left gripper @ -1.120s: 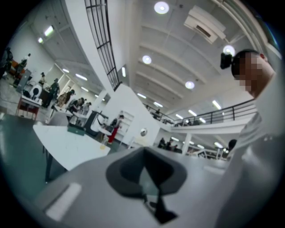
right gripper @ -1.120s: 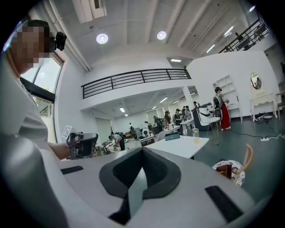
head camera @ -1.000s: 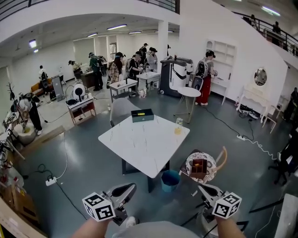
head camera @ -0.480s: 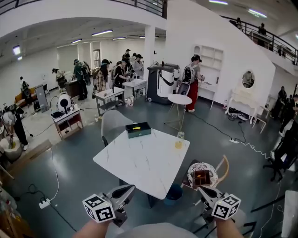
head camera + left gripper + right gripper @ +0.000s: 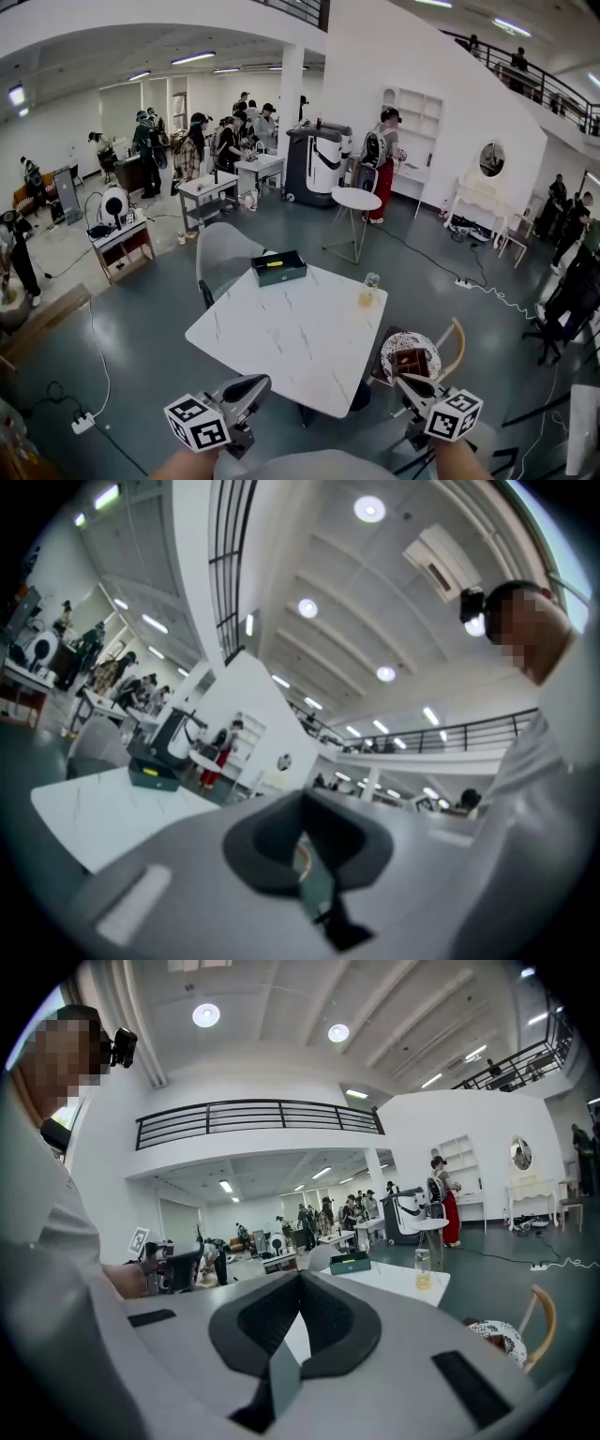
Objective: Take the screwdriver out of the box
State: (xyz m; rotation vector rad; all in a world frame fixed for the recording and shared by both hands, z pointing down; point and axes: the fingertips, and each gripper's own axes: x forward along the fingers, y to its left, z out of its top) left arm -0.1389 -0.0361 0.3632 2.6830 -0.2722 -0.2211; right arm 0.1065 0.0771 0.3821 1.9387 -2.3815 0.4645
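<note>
We hold the left tool (image 5: 255,385) low, short of the near edge of the white marbled tabletop (image 5: 281,337), with its marker cube (image 5: 197,422) at its back end. Its jaws are pressed together and there is nothing between them. Well ahead of this tool and a little to its right, a dark green box (image 5: 278,267) sits at the tabletop's far edge. The screwdriver (image 5: 274,263) lies inside it, and we can make out only its yellow handle. A grey chair (image 5: 221,258) stands just beyond the box, on the left tool's side. Further right, a glass of yellow liquid (image 5: 368,291) stands near the tabletop's right edge, well ahead of the right tool (image 5: 405,382) and slightly to its left. We hold the right tool level with the left one. Its jaws are also closed on each other and empty. Just ahead of it and lower down is a wooden chair (image 5: 457,336) with a round patterned cushion (image 5: 392,349) that carries a small dark brown square thing (image 5: 411,361). Both tools are well apart from the box
</note>
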